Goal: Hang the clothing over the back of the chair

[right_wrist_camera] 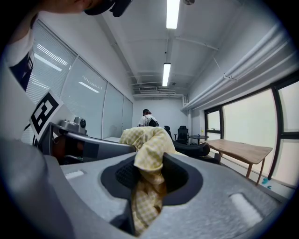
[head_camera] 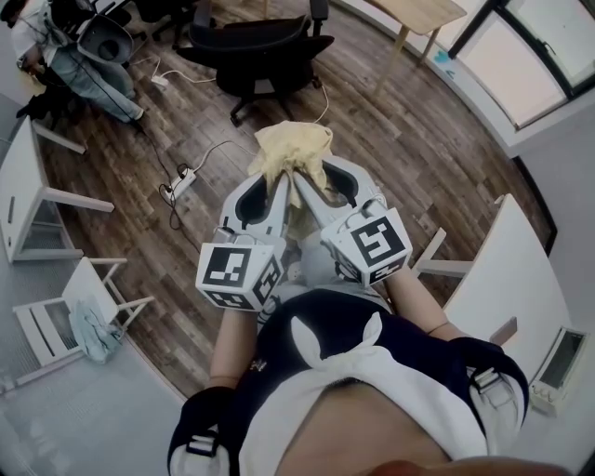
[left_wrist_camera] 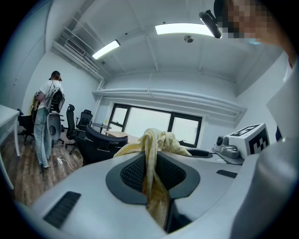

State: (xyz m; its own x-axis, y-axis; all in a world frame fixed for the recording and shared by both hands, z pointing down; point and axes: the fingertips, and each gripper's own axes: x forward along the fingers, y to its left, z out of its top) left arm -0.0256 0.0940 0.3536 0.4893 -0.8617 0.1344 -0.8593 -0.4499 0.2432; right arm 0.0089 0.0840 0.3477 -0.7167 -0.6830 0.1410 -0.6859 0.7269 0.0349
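Seen from above, the left tool (head_camera: 276, 189) and right tool (head_camera: 313, 189) sat side by side, each clamped on a bunched fold of the yellow checked clothing (head_camera: 291, 149), held above the wood floor (head_camera: 418, 158); the black chair (head_camera: 260, 48) stood at twelve o'clock, well apart

I am in an office: black swivel office chairs (head_camera: 256, 51) far ahead on a wood-plank floor (head_camera: 418, 149), white desks (head_camera: 516, 279) left and right, long ceiling strip lights (right_wrist_camera: 172, 13), wide windows (left_wrist_camera: 145, 122).
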